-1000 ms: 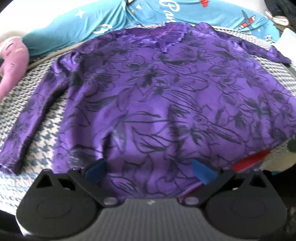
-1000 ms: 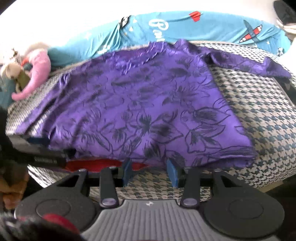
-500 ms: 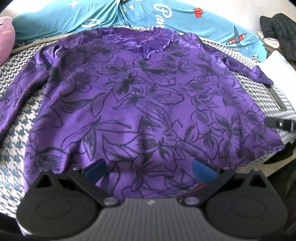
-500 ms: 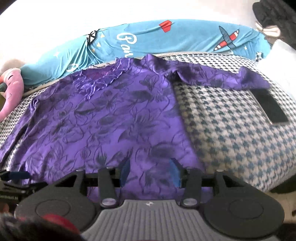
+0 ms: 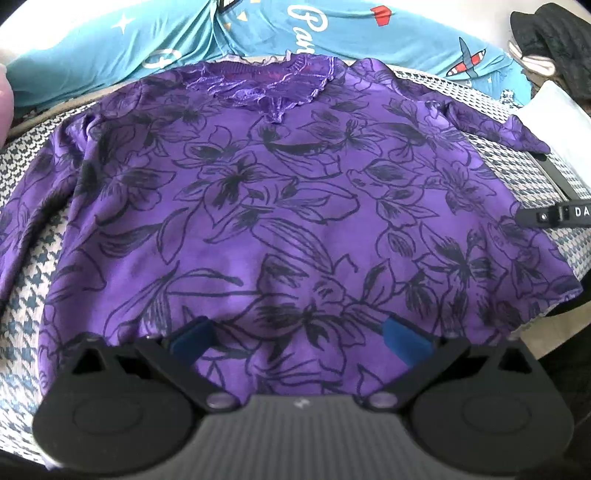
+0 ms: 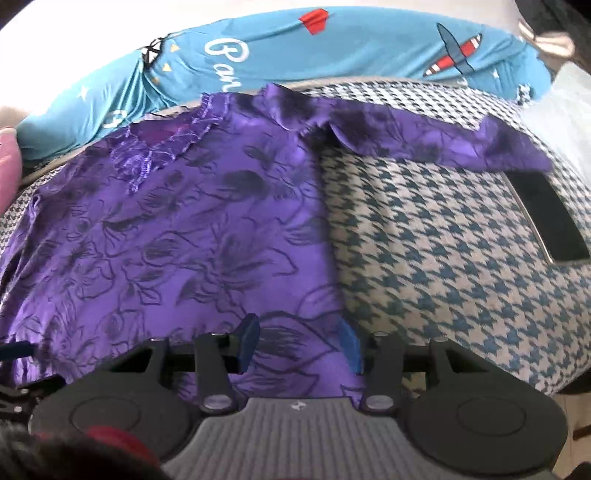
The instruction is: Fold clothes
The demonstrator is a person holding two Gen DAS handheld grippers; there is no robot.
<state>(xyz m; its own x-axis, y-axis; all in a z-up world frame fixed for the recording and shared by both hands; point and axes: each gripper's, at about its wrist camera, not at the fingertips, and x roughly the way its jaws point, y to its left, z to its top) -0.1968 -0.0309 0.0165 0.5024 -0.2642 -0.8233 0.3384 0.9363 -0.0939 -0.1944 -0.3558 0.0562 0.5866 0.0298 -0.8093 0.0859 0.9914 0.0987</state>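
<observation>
A purple blouse [image 5: 280, 206] with black flower outlines lies spread flat on a houndstooth cover [image 5: 22, 314], collar away from me. My left gripper [image 5: 295, 338] hovers open over the middle of its near hem, nothing between its blue pads. The right wrist view shows the same blouse [image 6: 177, 243] from its right side, with one sleeve [image 6: 424, 136] stretched out to the right. My right gripper [image 6: 299, 345] stands open over the hem's right corner, its fingers wide apart with cloth below them. Whether the pads touch the cloth is unclear.
A teal printed garment [image 5: 258, 33] lies beyond the collar. A dark phone-like slab [image 6: 546, 218] rests on the houndstooth cover [image 6: 443, 251] at the right. White folded cloth [image 5: 557, 110] and dark clothing [image 5: 550, 33] sit at the far right. The other gripper's body [image 5: 554, 216] shows at the right edge.
Both grippers have shifted right and forward over the blouse. The left now faces the hem's middle, the right the hem's right corner. The red item seen under the hem no longer shows.
</observation>
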